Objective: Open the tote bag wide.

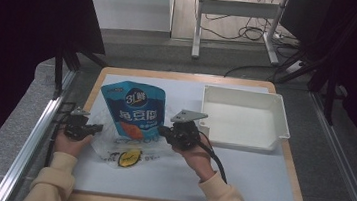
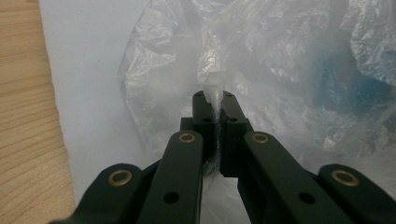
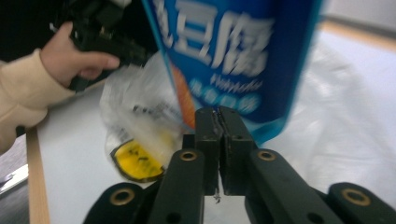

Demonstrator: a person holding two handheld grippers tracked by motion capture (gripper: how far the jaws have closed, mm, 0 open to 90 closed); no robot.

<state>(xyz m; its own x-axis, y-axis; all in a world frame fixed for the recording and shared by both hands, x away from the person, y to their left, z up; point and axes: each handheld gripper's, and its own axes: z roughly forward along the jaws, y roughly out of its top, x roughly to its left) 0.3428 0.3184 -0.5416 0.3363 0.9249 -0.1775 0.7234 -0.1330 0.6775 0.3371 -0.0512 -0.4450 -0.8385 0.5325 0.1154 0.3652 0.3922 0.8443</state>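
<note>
Here the left gripper [image 2: 214, 100] pinches the clear bag [image 2: 261, 60], and the right gripper [image 3: 217, 114] apparently clamps the blue pouch [image 3: 233, 51].

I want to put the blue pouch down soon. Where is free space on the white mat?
Free: the white mat in front of the white plastic tray, and the tray's inside. Crowded: left-centre, where the blue printed pouch and clear plastic bag sit between both hands.

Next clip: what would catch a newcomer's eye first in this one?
The blue snack pouch stands out first, held up at the middle of the white mat by the right gripper, which is shut on its lower edge. At its foot lies a crumpled clear plastic bag, pinched by the left gripper on the left. An empty white tray sits at the right rear of the table.
</note>
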